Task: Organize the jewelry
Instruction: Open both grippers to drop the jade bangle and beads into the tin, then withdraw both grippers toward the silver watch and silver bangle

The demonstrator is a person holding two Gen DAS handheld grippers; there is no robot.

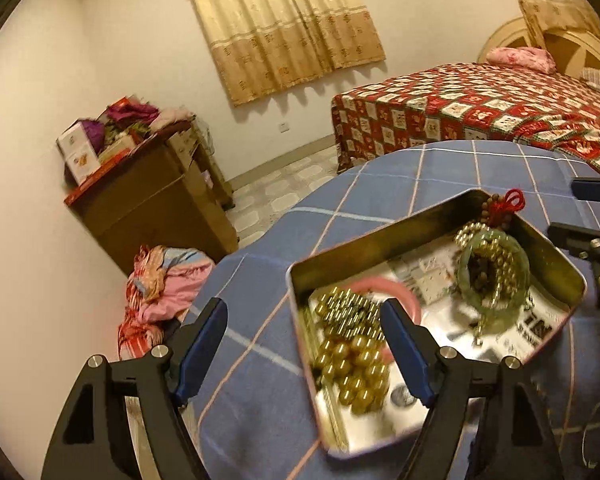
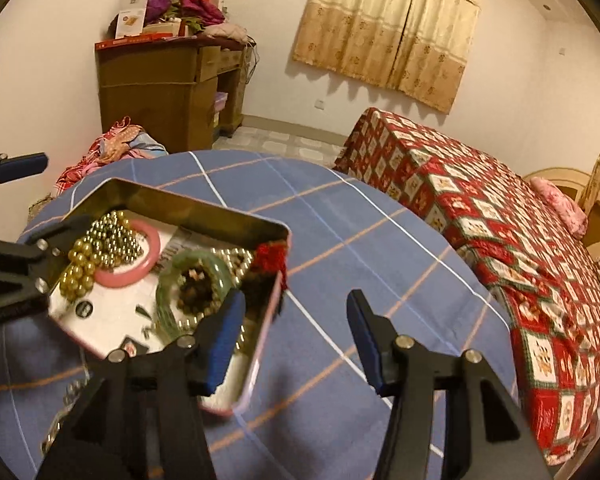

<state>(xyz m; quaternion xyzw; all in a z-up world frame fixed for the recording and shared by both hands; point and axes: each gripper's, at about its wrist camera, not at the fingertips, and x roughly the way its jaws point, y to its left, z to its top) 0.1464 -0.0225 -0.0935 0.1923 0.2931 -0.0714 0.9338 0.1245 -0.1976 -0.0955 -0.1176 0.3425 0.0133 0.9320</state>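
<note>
An open metal tin (image 1: 380, 236) (image 2: 204, 210) sits on a table with a blue checked cloth (image 1: 364, 184) (image 2: 360, 236). In the tin lie gold bead strands (image 1: 352, 356) (image 2: 80, 268), a pink bangle (image 1: 408, 296) (image 2: 136, 272), a green jade bangle (image 1: 520, 300) (image 2: 168, 300) around dark and gold beads, and a red knotted tassel (image 1: 510, 200) (image 2: 270, 258). My left gripper (image 1: 304, 312) is open and empty, straddling the tin's left rim. My right gripper (image 2: 296, 304) is open and empty, straddling the tin's right rim.
A bed with a red patterned cover (image 1: 480, 108) (image 2: 500, 220) stands beyond the table. A brown cabinet piled with boxes and cloth (image 1: 152, 184) (image 2: 156, 80) stands by the wall, with a heap of clothes (image 1: 164, 284) (image 2: 116, 148) on the floor.
</note>
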